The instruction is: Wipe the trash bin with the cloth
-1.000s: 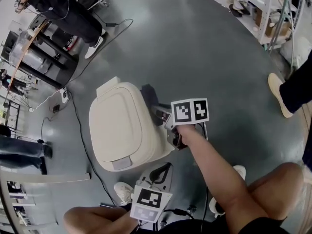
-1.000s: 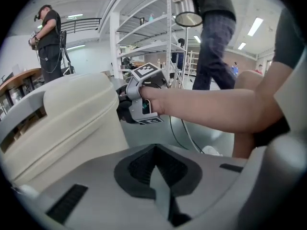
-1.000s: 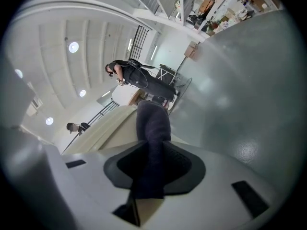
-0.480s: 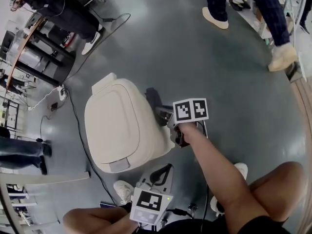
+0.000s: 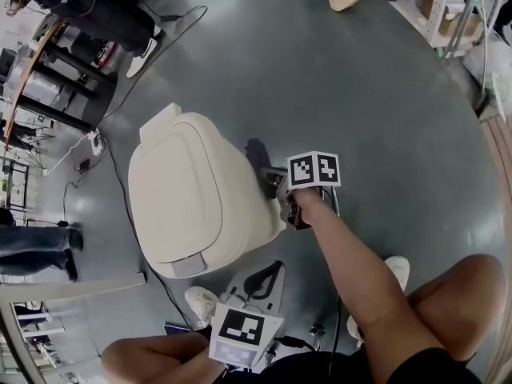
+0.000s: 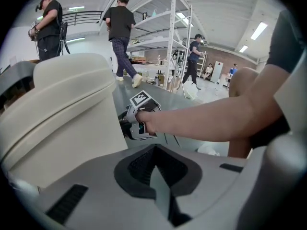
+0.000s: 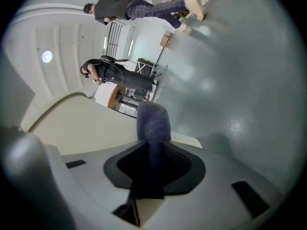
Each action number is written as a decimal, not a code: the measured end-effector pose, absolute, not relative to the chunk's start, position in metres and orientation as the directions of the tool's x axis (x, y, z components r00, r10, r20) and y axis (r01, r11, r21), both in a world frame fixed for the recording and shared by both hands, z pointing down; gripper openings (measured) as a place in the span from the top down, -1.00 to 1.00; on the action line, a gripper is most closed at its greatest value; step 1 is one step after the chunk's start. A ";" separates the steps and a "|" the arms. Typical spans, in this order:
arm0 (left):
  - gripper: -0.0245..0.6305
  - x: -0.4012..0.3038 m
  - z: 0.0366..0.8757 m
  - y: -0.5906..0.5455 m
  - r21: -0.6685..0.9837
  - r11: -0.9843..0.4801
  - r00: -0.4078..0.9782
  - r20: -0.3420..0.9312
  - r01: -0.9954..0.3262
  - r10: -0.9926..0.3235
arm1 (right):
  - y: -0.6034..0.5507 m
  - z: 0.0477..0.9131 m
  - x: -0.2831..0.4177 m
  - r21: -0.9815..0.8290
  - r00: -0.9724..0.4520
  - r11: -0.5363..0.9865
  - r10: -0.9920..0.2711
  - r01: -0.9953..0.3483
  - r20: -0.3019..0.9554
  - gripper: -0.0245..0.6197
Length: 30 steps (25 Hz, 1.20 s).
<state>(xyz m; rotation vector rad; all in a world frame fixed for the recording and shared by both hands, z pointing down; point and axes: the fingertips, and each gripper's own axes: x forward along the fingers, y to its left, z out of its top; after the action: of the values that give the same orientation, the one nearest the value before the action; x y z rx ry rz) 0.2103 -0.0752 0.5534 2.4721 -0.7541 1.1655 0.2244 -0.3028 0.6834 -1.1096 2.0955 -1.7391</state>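
A cream trash bin (image 5: 188,194) with a shut lid stands on the grey floor, left of centre in the head view. My right gripper (image 5: 272,181) is shut on a dark grey cloth (image 5: 258,154), which it holds against the bin's right side wall. In the right gripper view the cloth (image 7: 152,121) sticks out from between the jaws, with the bin (image 7: 81,126) close on the left. My left gripper (image 5: 260,282) hangs low near the bin's front corner, shut with nothing in it. In the left gripper view the bin (image 6: 57,109) fills the left and the right gripper (image 6: 139,121) shows beyond.
A black cable (image 5: 136,238) runs along the floor past the bin's left side. Metal stands and equipment (image 5: 48,94) sit at the upper left, shelving (image 5: 456,14) at the upper right. My own shoes (image 5: 204,302) are just below the bin. People stand at the far edges.
The right gripper and cloth have slid a little farther along the bin's side. The bin sits higher and more to the left in view. A walking person has passed out at the top.
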 end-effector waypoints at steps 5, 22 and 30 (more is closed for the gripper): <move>0.93 0.208 0.556 -0.077 0.064 -0.806 0.531 0.782 -0.588 -0.325 | -0.300 0.713 0.222 -0.895 -0.687 -0.011 -0.637 -0.446 0.350 0.62; 0.93 0.204 0.567 -0.076 0.068 -0.809 0.513 0.804 -0.583 -0.302 | -0.290 0.782 0.220 -0.843 -0.654 -0.092 -0.588 -0.530 0.476 0.62; 0.93 0.207 0.563 -0.073 0.071 -0.809 0.520 0.798 -0.583 -0.304 | -0.286 0.775 0.233 -0.868 -0.639 -0.128 -0.626 -0.479 0.446 0.62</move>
<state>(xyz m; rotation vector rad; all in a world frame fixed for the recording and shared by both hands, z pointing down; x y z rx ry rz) 0.2072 -0.0727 0.5631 2.4335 -0.7378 1.1830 0.2332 -0.2862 0.7747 -1.2736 1.9913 -1.8852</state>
